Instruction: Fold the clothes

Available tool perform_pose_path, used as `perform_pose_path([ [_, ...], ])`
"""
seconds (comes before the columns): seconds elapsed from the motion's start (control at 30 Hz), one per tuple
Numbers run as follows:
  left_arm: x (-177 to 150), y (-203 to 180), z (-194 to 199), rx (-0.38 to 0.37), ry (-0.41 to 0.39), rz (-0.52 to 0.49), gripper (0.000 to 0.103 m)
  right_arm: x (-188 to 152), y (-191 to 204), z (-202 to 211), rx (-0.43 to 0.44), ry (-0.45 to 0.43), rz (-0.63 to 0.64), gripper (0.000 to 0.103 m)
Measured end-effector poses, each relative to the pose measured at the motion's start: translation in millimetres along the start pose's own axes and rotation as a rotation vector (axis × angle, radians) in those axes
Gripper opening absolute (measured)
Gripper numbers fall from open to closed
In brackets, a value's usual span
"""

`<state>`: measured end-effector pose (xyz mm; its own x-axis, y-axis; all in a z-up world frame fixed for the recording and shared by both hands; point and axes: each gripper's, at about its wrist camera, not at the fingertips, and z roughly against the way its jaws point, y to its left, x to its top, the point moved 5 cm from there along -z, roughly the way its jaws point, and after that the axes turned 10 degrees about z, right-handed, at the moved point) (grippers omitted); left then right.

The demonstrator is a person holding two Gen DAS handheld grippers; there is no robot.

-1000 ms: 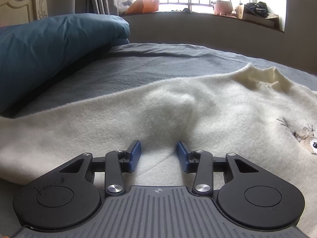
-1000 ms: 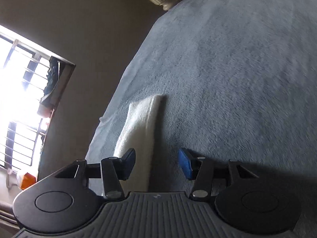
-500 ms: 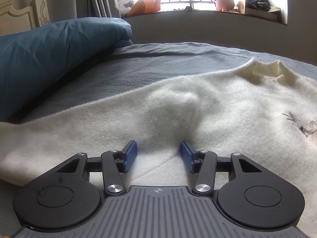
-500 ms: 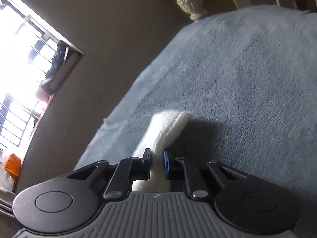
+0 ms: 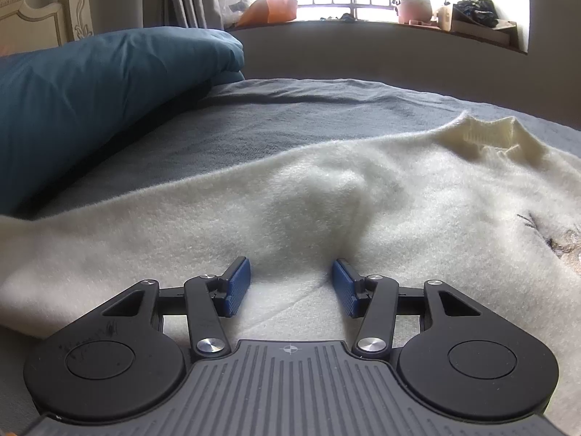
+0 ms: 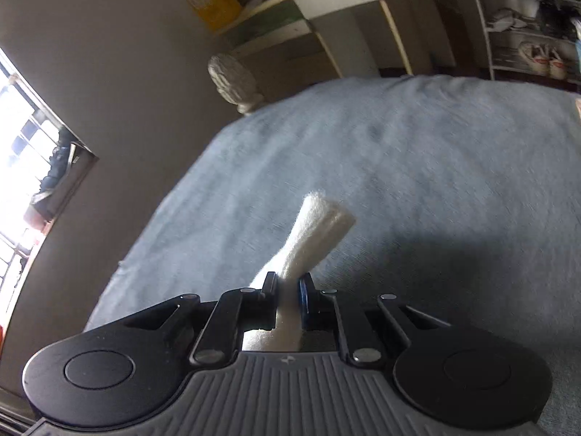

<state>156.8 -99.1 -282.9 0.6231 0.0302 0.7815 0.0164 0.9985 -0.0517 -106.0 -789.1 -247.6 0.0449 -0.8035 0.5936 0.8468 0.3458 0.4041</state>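
A cream fleece sweater (image 5: 326, 196) lies spread over the grey bed cover (image 5: 290, 120), its ribbed collar (image 5: 486, 134) at the far right and a dark embroidered motif (image 5: 555, 239) at the right edge. My left gripper (image 5: 291, 285) rests low over the sweater, open, with fabric between its blue pads but not pinched. In the right wrist view the right gripper (image 6: 288, 290) is shut on a cream sleeve end (image 6: 316, 229), which sticks out past the fingertips, lifted above the bed cover (image 6: 417, 167).
A folded teal duvet (image 5: 94, 98) lies at the left by the headboard (image 5: 47, 11). A barred window sill (image 5: 363, 18) holds pots and bags. A bedpost finial (image 6: 234, 83), desk (image 6: 326, 11) and shoe rack (image 6: 526, 21) stand beyond the bed's foot.
The right gripper shut on the sleeve end and lifted it, tilting up toward the room. The left gripper opened a little wider and drew back slightly over the sweater.
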Motion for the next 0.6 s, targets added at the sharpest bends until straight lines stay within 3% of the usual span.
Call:
perform_pose_path([
  [0.1, 0.7, 0.0, -0.4, 0.000, 0.004, -0.001, 0.051, -6.4, -13.3, -10.8, -0.049, 0.029, -0.007, 0.016],
  [0.23, 1.3, 0.9, -0.7, -0.003, 0.007, 0.001, 0.052, 4.3, -46.4, 4.0, -0.273, -0.029, -0.063, 0.021],
  [0.3, 1.4, 1.7, -0.6, -0.004, 0.008, 0.004, 0.052, 9.9, -56.9, 18.8, -0.297, -0.067, -0.083, 0.021],
  [0.37, 2.5, 2.6, 0.5, -0.001, 0.014, 0.003, 0.052, 9.5, -40.4, 31.5, -0.215, -0.077, -0.005, 0.021],
  [0.47, 4.2, 4.0, 2.1, 0.005, 0.024, 0.001, 0.053, -15.9, 27.2, 40.2, 0.025, -0.002, 0.267, 0.021],
  [0.6, 6.4, 5.8, 4.3, 0.012, 0.036, -0.001, 0.054, -94.6, 134.0, 43.1, 0.355, 0.139, 0.683, 0.021],
])
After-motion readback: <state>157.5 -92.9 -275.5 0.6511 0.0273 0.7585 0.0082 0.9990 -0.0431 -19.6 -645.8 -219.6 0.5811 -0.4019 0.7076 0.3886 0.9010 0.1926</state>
